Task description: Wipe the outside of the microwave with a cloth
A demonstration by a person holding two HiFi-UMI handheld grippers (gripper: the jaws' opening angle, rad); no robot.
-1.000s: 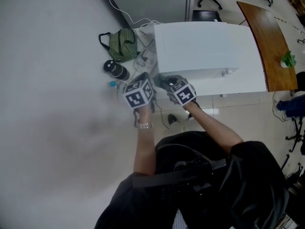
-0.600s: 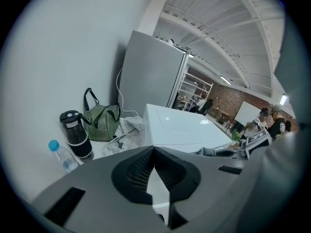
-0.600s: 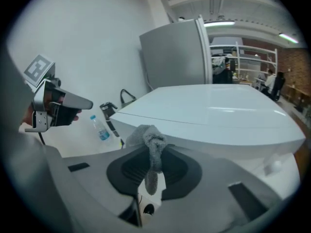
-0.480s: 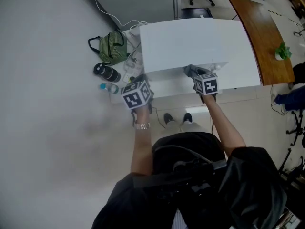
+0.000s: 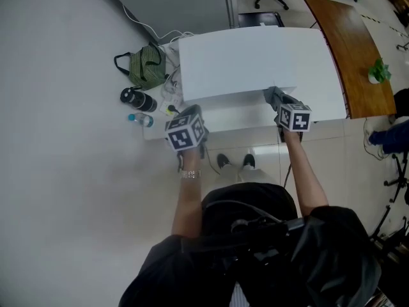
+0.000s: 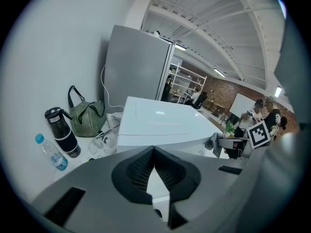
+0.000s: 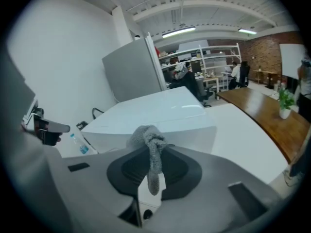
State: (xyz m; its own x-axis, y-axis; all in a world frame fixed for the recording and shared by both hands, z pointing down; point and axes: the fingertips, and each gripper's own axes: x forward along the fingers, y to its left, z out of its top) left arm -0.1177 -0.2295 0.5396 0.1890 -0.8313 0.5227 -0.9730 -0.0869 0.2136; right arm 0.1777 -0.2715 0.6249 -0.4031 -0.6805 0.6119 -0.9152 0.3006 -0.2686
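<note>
The white microwave [image 5: 246, 59] stands on a white table [image 5: 323, 104], seen from above in the head view. My right gripper [image 5: 282, 105] is at the microwave's front right top edge, shut on a grey cloth [image 5: 273, 96]. In the right gripper view the cloth [image 7: 152, 154] hangs bunched between the jaws, with the microwave [image 7: 155, 111] just beyond. My left gripper [image 5: 186, 128] hovers off the microwave's front left corner. Its jaws [image 6: 154, 152] are shut with nothing in them, and the microwave [image 6: 158, 123] lies ahead.
Left of the microwave are a green striped bag [image 5: 144, 66], a black bottle [image 5: 136, 98], a small water bottle [image 5: 140, 118] and white cables [image 5: 167, 89]. A wooden desk [image 5: 350, 47] with a small plant [image 5: 378, 71] stands at the right, office chairs behind.
My right gripper has slid to the right along the microwave's front top edge with the cloth in it. The left gripper has stayed near the front left corner.
</note>
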